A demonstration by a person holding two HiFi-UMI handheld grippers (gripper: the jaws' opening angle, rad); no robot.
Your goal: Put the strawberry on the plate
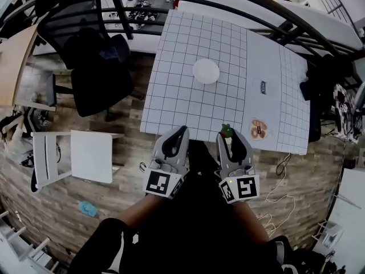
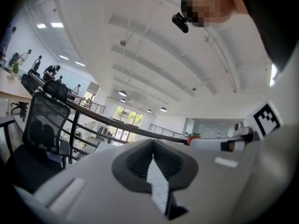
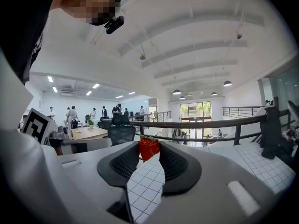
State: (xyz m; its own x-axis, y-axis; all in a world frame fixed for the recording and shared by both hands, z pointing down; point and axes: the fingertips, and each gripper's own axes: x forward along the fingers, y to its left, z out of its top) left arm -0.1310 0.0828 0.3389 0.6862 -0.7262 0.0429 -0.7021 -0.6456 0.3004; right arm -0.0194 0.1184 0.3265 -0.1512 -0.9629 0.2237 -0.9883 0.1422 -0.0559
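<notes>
A round white plate [image 1: 206, 71] lies near the middle of the white gridded table [image 1: 182, 104]. My right gripper [image 1: 228, 135] hovers over the table's near edge, shut on a red strawberry [image 1: 227, 131] with green leaves. In the right gripper view the strawberry [image 3: 149, 147] is pinched between the tips of the dark ribbed pads [image 3: 125, 164], well above the grid. My left gripper [image 1: 181, 132] hangs beside it to the left at the same edge, shut with nothing in it. In the left gripper view the left gripper [image 2: 152, 146] has its pad tips touching.
An orange-ringed sticker [image 1: 258, 129] and a small dark label [image 1: 263, 87] lie on the table's right strip. A black office chair [image 1: 94, 61] stands left of the table, and a white chair [image 1: 74, 156] is nearer me. Dark bags [image 1: 319, 93] sit at the right edge. A black railing [image 3: 205, 123] runs behind.
</notes>
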